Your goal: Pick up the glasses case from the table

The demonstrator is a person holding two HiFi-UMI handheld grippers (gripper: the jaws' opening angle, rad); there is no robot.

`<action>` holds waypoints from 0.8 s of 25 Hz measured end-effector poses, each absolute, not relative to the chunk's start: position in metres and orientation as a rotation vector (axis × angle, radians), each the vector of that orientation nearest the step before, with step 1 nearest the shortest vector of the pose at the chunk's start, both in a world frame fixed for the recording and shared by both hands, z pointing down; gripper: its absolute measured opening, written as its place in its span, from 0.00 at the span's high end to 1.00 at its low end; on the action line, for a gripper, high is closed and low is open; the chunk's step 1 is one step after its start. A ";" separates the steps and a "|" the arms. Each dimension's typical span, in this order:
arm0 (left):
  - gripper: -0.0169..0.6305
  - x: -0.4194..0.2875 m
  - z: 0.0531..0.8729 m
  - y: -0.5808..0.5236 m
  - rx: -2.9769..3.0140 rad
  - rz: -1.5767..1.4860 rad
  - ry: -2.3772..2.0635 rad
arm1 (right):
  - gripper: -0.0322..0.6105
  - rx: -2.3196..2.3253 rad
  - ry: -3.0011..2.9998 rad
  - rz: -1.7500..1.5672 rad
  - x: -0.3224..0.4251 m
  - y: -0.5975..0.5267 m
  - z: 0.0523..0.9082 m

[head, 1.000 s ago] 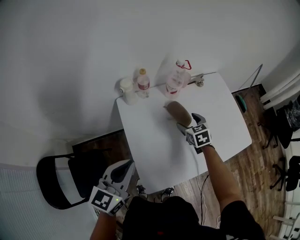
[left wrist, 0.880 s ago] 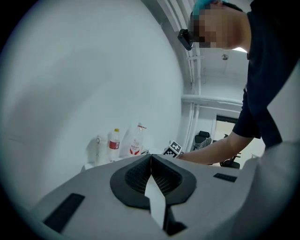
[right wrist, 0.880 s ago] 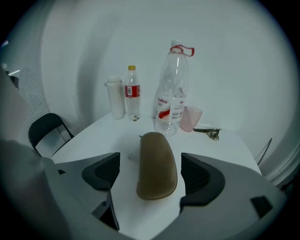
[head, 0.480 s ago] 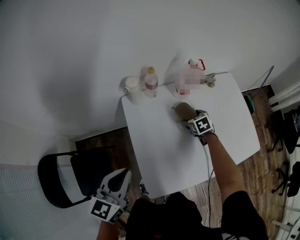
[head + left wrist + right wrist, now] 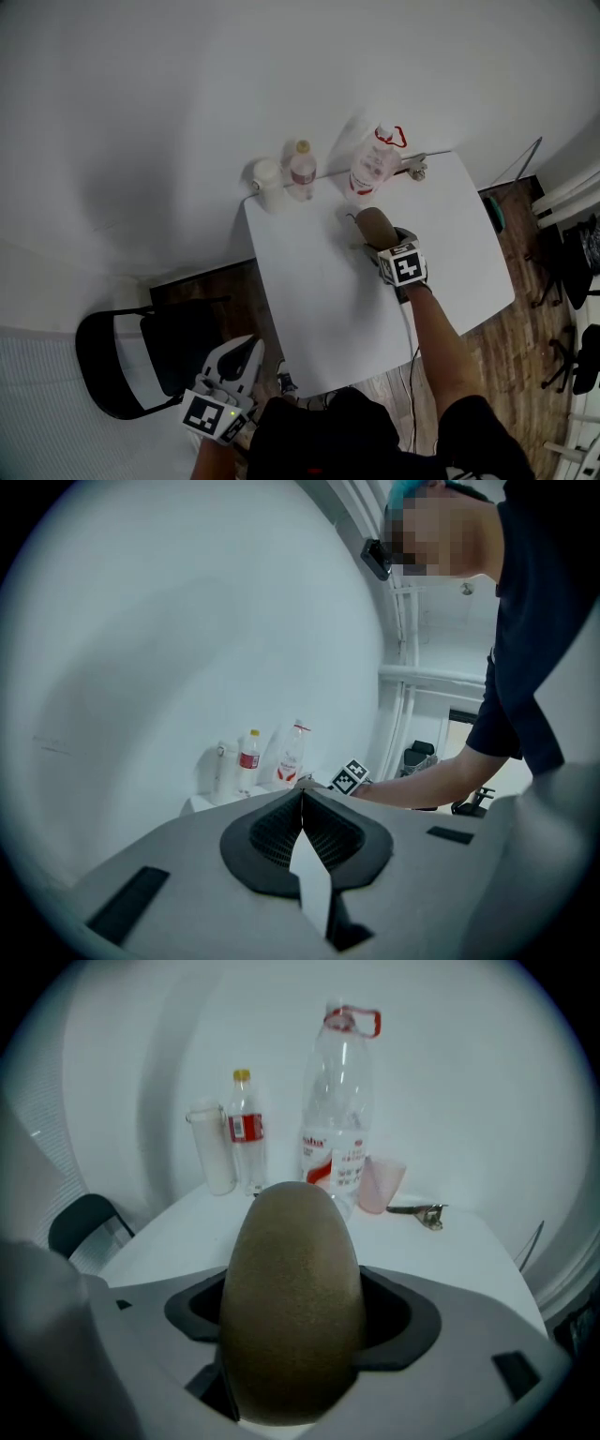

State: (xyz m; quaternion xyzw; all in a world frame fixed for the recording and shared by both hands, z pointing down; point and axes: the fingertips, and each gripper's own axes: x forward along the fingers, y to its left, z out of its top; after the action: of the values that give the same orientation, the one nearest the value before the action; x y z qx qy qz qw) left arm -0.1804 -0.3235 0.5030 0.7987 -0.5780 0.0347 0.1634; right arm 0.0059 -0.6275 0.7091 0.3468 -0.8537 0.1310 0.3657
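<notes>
The brown, rounded glasses case (image 5: 374, 224) lies on the white table (image 5: 319, 309) towards its back. My right gripper (image 5: 380, 241) reaches down over it from the near side. In the right gripper view the case (image 5: 292, 1288) fills the space between the wide-spread jaws, with dark gaps on both sides, so the right gripper (image 5: 300, 1314) is open around it. My left gripper (image 5: 242, 349) hangs below the table's near left corner, away from the case. In its own view the left gripper (image 5: 302, 803) is shut with nothing in it.
Along the table's back edge stand a white jar (image 5: 269, 180), a small red-labelled bottle (image 5: 302, 169) and a large clear bottle (image 5: 373, 167) with a red handle. A pink cup (image 5: 380, 1185) and a metal clip (image 5: 427, 1213) lie just behind the case. A black chair (image 5: 122, 361) stands at the left.
My right gripper has come down and forward over the case, which now sits deeper between its jaws. The left gripper has sunk a little at the lower left.
</notes>
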 end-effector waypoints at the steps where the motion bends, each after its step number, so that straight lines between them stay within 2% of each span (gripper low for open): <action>1: 0.94 -0.178 0.501 -0.323 2.288 0.106 -1.641 | 0.34 0.925 -2.232 0.336 0.008 -0.616 0.693; 11: 0.94 -0.137 0.442 -0.330 2.507 0.057 -1.528 | 0.34 1.082 -2.540 0.309 0.028 -0.475 0.537; 20: 0.94 -0.101 0.389 -0.321 2.675 -0.002 -1.442 | 0.34 1.312 -2.685 0.181 0.082 -0.404 0.415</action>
State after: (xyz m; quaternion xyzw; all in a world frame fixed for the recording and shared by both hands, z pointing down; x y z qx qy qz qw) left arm -0.1012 -0.3210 0.3885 0.8791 -0.4739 -0.0007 0.0515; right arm 0.0820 -0.4040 0.4152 0.4370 -0.8944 0.0603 0.0739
